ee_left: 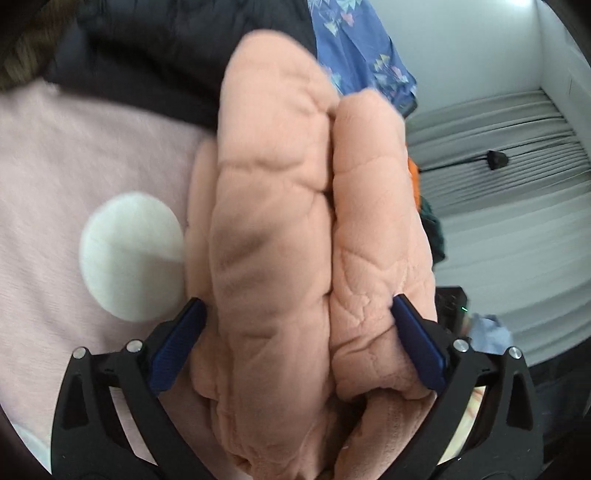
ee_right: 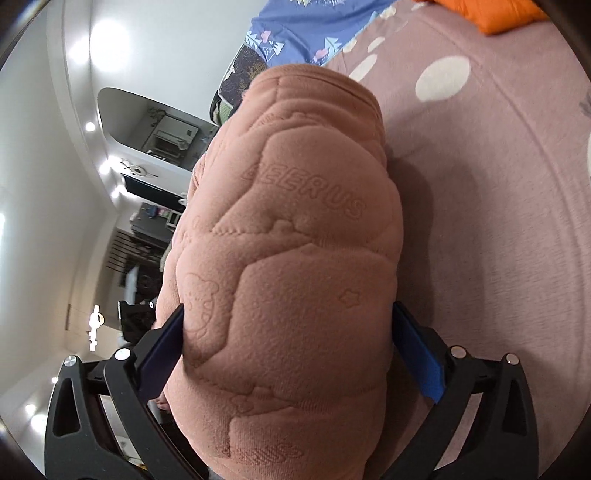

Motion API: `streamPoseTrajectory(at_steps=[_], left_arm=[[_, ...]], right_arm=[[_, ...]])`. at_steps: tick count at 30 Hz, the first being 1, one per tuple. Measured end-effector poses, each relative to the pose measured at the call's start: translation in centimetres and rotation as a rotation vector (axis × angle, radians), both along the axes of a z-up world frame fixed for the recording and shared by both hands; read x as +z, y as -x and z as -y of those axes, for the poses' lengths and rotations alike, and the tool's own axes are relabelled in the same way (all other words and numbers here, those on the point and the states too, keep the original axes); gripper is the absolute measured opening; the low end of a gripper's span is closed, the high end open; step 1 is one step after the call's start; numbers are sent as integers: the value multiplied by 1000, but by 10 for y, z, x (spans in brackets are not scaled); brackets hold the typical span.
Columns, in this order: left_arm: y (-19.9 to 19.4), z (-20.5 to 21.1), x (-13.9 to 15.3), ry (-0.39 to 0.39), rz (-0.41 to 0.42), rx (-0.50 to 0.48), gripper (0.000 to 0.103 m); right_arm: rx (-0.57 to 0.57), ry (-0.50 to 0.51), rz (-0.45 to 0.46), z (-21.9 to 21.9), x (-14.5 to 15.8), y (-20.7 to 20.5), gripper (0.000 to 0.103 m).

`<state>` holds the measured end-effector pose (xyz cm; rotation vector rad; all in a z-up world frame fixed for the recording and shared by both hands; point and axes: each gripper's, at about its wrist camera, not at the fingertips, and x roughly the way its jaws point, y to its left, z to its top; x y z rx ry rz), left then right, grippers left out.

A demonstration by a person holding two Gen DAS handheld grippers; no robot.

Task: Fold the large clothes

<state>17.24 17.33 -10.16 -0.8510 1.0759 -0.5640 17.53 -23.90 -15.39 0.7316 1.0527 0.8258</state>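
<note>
Pink bedspread (ee_right: 498, 192) with big white dots is your surface, with a blue patterned sheet (ee_right: 295, 29) and something orange (ee_right: 491, 14) at the far end.

Starting from the tools: your left tool (ee_left: 295, 310) is spread as wide as it goes, with the folded peach fleece garment (ee_left: 273, 206) bulging up between the blue pads. The right-side pad (ee_left: 417, 339) looks like it's touching the fabric, the other one sits just beside it, so I'd call that straddling, not clamping. Same story on your right tool (ee_right: 288, 321): wide open around the bundle, quilted fleece with embossed bears and lettering filling the gap, no real squeeze showing.

My read is you're at the put-down end of a fold. The garment is already doubled into a thick roll and appears to be resting on the bed. A dark garment (ee_left: 166, 44) lies beyond it in the left view.

Next move probably calls for backing both tools straight off without snagging the nap, then checking the bundle stays folded. Puffy fleece likes to spring open, so a flattening press may be needed.
</note>
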Motion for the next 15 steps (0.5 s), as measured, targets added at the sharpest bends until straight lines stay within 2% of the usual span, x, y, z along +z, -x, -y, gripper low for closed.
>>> streamPoseTrajectory(at_steps=[4,9,15], left_arm=[[0,5,-5,25,8,-24,101],[-2,22,0,-23,34,-72,101],[-6,38,-1,-26,65,-91,101]], right_arm=[[13,-21,-5,0,-5,-1,102],[16,-20,-7,-1,-4,-8,102],[20,-24,29,-4,-5,-9,102]])
